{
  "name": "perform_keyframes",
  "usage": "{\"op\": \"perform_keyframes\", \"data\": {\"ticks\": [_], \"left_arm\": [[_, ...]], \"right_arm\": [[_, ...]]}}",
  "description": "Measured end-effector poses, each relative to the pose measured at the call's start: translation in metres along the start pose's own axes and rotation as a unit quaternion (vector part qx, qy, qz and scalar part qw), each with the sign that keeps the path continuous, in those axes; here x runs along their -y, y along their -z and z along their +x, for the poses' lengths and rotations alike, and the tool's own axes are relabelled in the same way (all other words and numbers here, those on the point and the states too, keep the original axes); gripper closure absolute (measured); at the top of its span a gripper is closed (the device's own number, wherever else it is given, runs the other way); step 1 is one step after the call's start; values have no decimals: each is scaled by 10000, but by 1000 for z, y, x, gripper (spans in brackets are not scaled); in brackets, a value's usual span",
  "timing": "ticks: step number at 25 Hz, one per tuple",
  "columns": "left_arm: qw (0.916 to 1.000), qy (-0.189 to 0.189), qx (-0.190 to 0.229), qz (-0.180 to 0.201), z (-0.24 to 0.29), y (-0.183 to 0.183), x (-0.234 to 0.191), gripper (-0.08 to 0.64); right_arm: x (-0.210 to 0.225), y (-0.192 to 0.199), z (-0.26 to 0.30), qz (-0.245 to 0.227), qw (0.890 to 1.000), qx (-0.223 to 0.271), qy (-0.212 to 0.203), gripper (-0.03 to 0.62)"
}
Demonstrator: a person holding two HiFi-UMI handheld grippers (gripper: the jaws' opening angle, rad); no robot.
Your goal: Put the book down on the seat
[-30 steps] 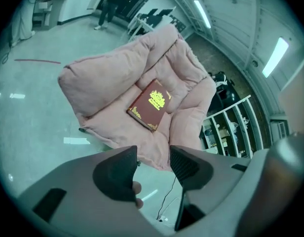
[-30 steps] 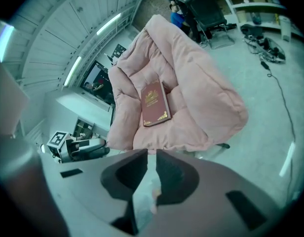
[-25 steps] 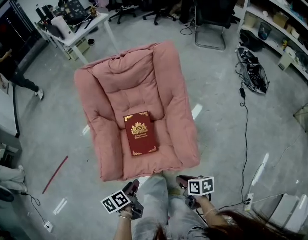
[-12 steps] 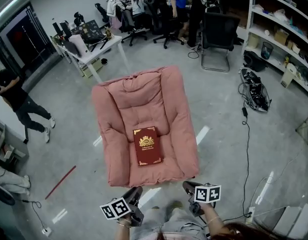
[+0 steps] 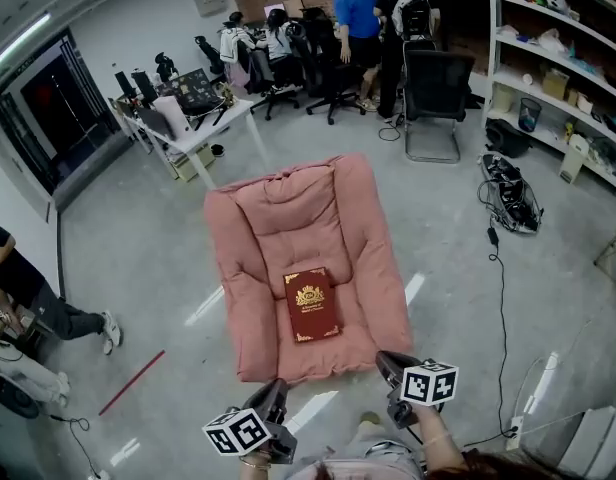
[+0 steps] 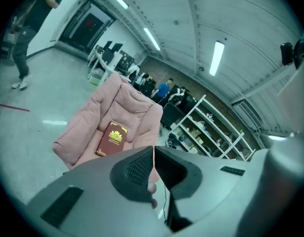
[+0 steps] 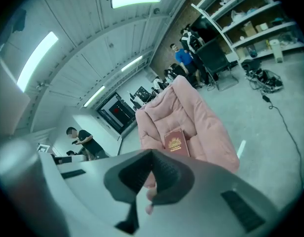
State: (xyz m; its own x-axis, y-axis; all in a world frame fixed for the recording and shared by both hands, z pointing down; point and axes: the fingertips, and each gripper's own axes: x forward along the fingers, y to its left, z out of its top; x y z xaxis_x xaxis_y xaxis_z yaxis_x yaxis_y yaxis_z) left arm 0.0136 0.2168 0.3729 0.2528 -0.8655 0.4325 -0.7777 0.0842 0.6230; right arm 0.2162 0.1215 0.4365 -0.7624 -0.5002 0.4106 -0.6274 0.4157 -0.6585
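The dark red book [image 5: 312, 304] with a gold crest lies flat, cover up, on the seat of the pink padded floor chair [image 5: 288, 218]. Both grippers hang low in the head view, short of the chair's front edge and well apart from the book. My left gripper [image 5: 276, 389] is closing, its pads down to a thin seam with nothing between them. My right gripper [image 5: 384, 360] is shut and empty. The left gripper view has the book [image 6: 112, 137] beyond my left gripper [image 6: 153, 152]. The right gripper view has the book [image 7: 175, 142] above my right gripper [image 7: 152, 160].
A white desk [image 5: 193, 133] stands behind the chair to the left. Office chairs and standing people [image 5: 356, 13] fill the back. Shelves [image 5: 568, 58] line the right wall, with cables [image 5: 508, 193] on the floor. A person [image 5: 28, 303] and a red stick [image 5: 133, 381] are at the left.
The view has pulled back from the chair, which now looks smaller and farther away. Both grippers sit lower in the picture. The book has stayed where it lay on the seat.
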Motion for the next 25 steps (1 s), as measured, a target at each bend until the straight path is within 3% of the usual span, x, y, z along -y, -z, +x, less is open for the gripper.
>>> {"op": "perform_keyframes", "data": {"ticks": [7, 15, 25], "left_arm": [[9987, 439, 223, 96, -49, -17, 24, 560], [9950, 739, 507, 443, -95, -34, 38, 560], [9918, 937, 682, 534, -151, -40, 35, 560]], "right_arm": [[-64, -25, -25, -234, 9978, 576, -226, 575], [-139, -47, -54, -1140, 9876, 1021, -359, 577], [-208, -22, -73, -1663, 9803, 1031, -279, 577]]}}
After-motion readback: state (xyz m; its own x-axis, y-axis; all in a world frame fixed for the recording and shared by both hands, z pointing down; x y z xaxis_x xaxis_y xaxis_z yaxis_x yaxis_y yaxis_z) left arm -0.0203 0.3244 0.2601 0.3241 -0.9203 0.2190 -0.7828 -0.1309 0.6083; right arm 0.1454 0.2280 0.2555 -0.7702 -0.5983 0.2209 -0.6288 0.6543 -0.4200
